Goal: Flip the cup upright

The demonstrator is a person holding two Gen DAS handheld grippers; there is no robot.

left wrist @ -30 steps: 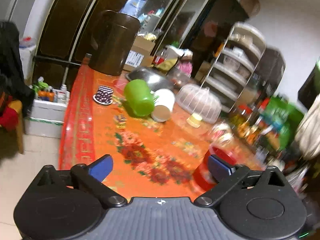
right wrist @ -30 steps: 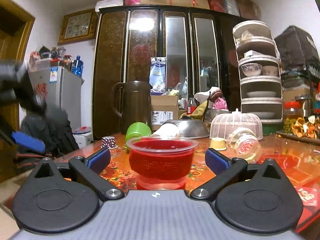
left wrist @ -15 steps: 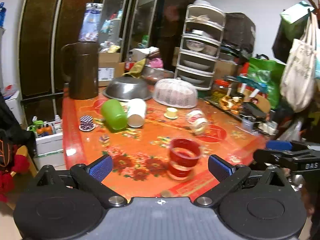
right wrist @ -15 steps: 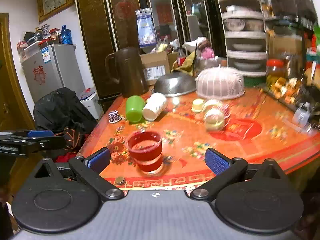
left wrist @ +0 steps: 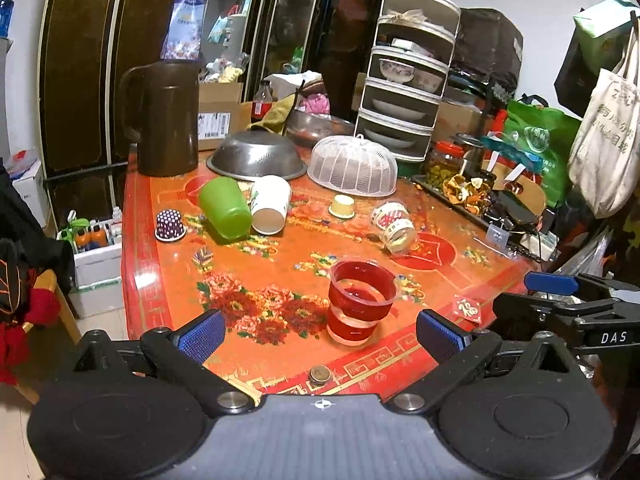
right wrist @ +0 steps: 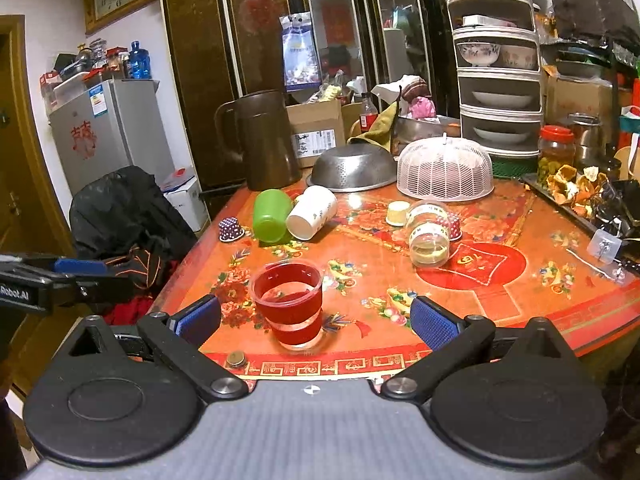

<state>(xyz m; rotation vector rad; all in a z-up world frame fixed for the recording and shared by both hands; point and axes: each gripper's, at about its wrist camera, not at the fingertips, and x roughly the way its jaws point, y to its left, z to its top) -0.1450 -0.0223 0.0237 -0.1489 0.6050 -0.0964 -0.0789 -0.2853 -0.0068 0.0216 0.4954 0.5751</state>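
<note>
Risk: red cup point(left wrist: 361, 303) stands upright near the table point(left wrist: 436, 280) edge, between wide-spread pads of left tool point(left wrist: 318, 330) and right tool point(right wrist: 314, 320); a careless brush could topple it.

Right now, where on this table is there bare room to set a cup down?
Freest: the cloth between the red cup and the tipped jar, and the red-medallion side right of the jar. Crowded: the far edge, where the green cup, white cup, colander and mesh cover bunch together.
</note>
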